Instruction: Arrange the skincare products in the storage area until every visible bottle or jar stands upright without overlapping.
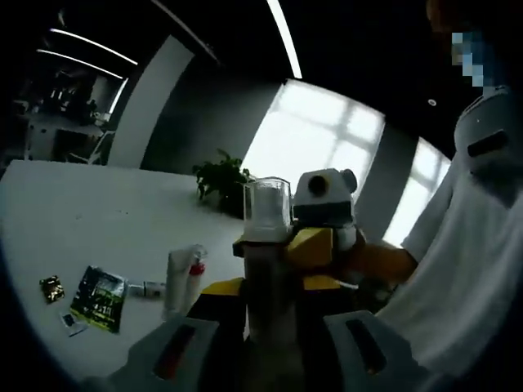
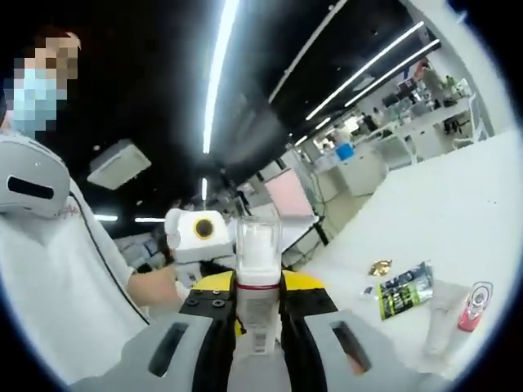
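A bottle with a clear cap (image 1: 267, 209) and a grey body is held up in the air between both grippers, which face each other. My left gripper (image 1: 271, 287) is shut on its body, yellow-tipped fingers on either side. My right gripper (image 1: 278, 245) is shut on it just under the cap, which in the right gripper view is the clear-capped bottle (image 2: 257, 245) rising between that gripper's (image 2: 259, 286) own fingers. A white tube (image 1: 180, 284) (image 2: 445, 322) stands on the white table (image 1: 90, 216), with a red-marked small bottle (image 1: 197, 265) (image 2: 472, 306) right beside it.
A green sachet (image 1: 100, 296) (image 2: 406, 287), a small gold packet (image 1: 51, 287) (image 2: 380, 267) and a tiny card (image 1: 72, 323) lie flat on the table near the tube. A potted plant (image 1: 222, 180) stands at the far edge. A person in a white shirt (image 1: 466, 269) is close behind the grippers.
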A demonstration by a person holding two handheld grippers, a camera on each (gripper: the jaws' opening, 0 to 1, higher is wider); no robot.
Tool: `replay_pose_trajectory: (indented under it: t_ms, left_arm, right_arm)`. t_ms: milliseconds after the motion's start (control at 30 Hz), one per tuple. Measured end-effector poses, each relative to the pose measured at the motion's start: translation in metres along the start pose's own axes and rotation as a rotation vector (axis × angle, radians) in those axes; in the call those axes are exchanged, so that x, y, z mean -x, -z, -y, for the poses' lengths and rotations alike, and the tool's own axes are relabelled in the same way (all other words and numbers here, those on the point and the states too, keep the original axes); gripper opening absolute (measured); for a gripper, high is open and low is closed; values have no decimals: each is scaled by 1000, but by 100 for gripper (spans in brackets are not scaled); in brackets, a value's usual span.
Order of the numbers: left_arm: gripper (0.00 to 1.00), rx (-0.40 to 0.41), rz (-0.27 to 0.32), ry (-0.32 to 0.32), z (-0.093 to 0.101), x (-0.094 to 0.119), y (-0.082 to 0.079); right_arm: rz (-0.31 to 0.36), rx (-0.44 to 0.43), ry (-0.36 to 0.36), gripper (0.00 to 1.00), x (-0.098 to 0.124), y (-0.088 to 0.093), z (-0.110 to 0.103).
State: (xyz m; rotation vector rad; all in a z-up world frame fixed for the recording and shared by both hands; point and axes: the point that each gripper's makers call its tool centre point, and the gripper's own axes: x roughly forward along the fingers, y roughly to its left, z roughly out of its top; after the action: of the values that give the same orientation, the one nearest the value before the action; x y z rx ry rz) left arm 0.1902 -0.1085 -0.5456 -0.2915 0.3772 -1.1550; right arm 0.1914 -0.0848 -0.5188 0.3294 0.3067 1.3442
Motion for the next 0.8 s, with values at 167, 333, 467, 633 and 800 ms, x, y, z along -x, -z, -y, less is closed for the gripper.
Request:
replay_pose_trajectory:
  t_ms: [167, 333, 467, 633, 800]
  left_arm:
    - [23, -60, -18, 40, 6, -1, 1]
    - [23, -162, -66, 77, 13, -9, 7]
    - [22, -246, -102, 102, 17, -21, 16]
    - [22, -305, -116, 89, 9, -38, 22]
    - [22, -384, -132, 93, 3, -59, 33]
  right_arm:
    - [-23, 129, -49, 19, 2, 0, -9]
    - [-67, 255, -88, 19, 6, 6, -13]
    - [-121, 358, -96, 20, 12, 16, -11]
    - [-136, 425, -37, 20, 25, 23, 5]
    - [-177, 457, 19, 20, 40, 33, 22]
